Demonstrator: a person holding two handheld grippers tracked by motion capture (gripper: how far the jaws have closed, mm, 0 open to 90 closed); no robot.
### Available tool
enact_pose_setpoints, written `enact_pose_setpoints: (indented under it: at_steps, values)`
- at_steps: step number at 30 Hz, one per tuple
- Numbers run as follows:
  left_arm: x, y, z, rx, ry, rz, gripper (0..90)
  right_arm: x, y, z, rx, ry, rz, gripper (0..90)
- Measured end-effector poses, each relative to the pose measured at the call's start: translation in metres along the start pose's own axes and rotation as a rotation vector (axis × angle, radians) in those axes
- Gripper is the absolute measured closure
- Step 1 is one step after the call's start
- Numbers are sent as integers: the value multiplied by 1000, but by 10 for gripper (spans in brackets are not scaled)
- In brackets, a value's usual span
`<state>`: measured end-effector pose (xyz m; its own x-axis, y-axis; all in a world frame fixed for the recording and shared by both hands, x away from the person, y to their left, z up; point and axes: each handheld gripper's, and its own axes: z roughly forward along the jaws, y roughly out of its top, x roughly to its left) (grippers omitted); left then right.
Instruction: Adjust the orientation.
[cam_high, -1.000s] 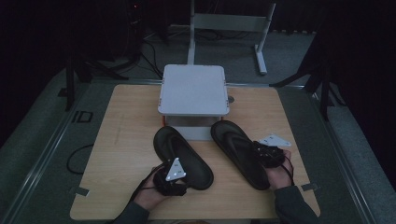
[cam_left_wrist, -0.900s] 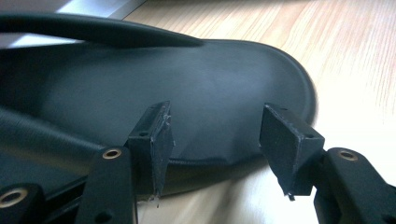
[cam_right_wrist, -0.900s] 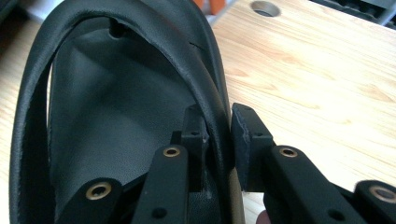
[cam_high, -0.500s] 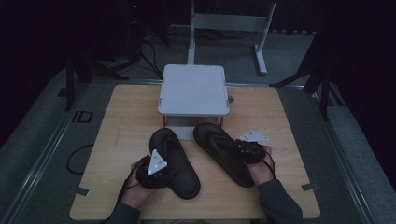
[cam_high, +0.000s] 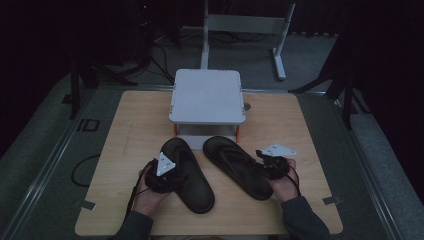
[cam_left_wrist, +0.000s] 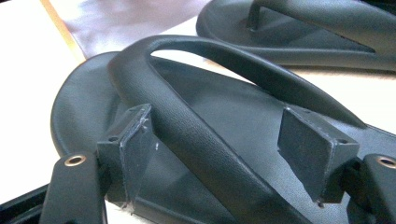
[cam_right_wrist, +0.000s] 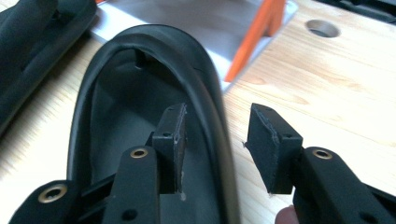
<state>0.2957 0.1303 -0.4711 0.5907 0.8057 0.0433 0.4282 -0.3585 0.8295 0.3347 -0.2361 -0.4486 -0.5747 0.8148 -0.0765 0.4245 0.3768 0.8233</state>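
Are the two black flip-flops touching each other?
Apart. The high view shows a strip of bare wooden table between the left flip-flop and the right flip-flop all along their length.

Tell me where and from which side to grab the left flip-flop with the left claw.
Grip the strap of the left flip-flop, coming from its outer side, where the left claw already is. The strap arches clear of the flat sole, so the jaws can probably straddle it; in the left gripper view they stand open on either side of it, having just been opening.
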Motion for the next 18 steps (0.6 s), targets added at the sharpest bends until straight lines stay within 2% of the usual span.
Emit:
enact_pose_setpoints:
  at_steps: [2, 5, 10, 14, 16, 18]
  values:
    - [2, 1, 0, -8, -1, -14, 271, -2, -2, -3, -4, -8, 1, 586]
    - [4, 1, 2, 3, 20, -25, 268, -15, -10, -11, -4, -49, 36, 622]
    - [7, -2, 14, 34, 29, -37, 266, -25, -18, -9, 30, -72, 60, 622]
    - [4, -6, 20, 59, 11, -18, 300, -26, -25, -4, 60, -68, 67, 618]
    - [0, -6, 20, 67, 24, 6, 311, -25, -28, -1, 73, -63, 68, 619]
    - [-2, -7, 20, 66, 29, 12, 311, -23, -29, 0, 81, -56, 57, 622]
